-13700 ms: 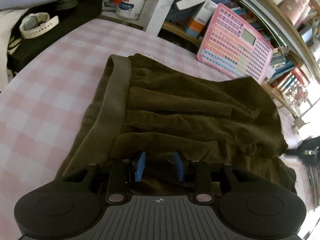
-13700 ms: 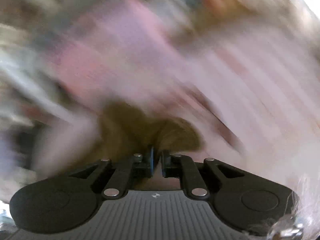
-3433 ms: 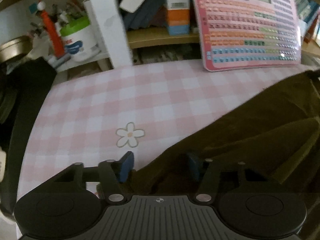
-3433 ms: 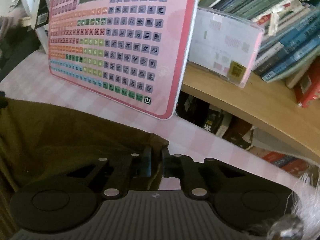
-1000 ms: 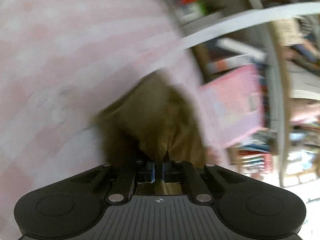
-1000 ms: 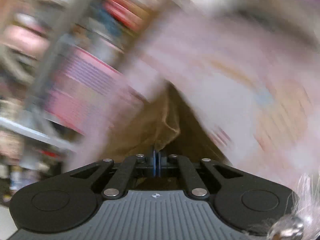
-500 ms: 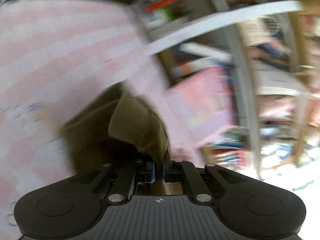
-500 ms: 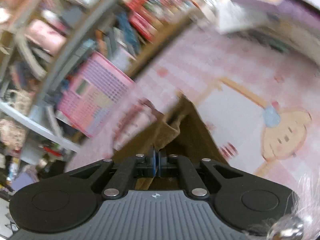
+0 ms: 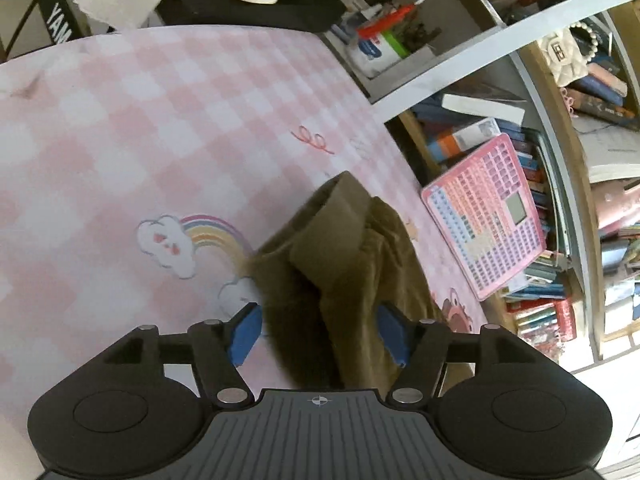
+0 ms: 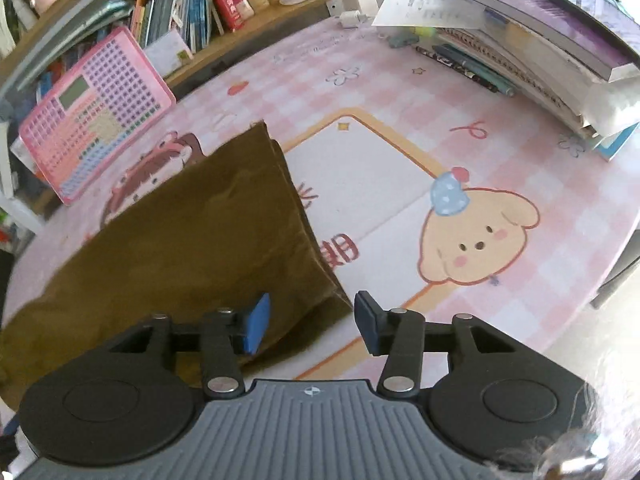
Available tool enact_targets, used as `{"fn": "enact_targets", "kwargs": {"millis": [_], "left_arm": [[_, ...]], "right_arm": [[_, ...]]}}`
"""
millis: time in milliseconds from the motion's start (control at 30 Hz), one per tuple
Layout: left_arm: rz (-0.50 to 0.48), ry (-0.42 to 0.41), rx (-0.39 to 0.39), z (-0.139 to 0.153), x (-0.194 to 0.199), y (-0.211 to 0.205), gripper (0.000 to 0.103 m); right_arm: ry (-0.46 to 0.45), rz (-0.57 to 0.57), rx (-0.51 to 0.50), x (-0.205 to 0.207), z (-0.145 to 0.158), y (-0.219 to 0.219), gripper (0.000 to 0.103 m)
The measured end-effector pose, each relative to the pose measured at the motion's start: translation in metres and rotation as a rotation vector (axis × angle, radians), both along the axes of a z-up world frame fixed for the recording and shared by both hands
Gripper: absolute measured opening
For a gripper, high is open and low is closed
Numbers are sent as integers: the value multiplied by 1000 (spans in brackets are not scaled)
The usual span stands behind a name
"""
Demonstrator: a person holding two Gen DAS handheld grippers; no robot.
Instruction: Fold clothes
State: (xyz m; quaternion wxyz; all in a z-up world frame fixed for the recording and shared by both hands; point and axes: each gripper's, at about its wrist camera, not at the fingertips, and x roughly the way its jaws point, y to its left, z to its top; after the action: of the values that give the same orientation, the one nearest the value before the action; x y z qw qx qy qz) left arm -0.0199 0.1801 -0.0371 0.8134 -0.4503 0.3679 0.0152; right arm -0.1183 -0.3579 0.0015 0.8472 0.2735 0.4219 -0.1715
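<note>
Here, folded olive garment [image 10: 192,236], checked tablecloth [image 10: 400,92]

Both black grippers [image 9: 320,332] [image 10: 310,322] carry blue finger pads [image 9: 245,334] (silver screws, ribbed grey bases).

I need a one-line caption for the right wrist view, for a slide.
Open right gripper above the corner of a folded brown garment on a pink checked mat.

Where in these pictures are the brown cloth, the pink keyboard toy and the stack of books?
Olive-brown folded garment [image 10: 192,240]: right wrist view, middle of its flat top layer.
Pink toy keyboard with coloured keys [image 10: 96,120]: right wrist view, centre of its key grid.
Stack of books and notebooks [image 10: 532,28]: right wrist view, purple top cover.
</note>
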Motion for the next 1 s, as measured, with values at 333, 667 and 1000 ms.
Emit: {"fn": "enact_targets", "kwargs": {"millis": [333, 667, 1000], "left_arm": [[58, 51, -92, -16, 18, -22, 52], [-96, -229, 29, 49, 36, -60, 7], [37, 17, -67, -29, 30, -29, 10]], "right_arm": [[61, 79, 12, 26, -16, 10, 10], [-78, 161, -102, 78, 10, 2, 6], [22, 215, -88, 77, -18, 9, 6]]}}
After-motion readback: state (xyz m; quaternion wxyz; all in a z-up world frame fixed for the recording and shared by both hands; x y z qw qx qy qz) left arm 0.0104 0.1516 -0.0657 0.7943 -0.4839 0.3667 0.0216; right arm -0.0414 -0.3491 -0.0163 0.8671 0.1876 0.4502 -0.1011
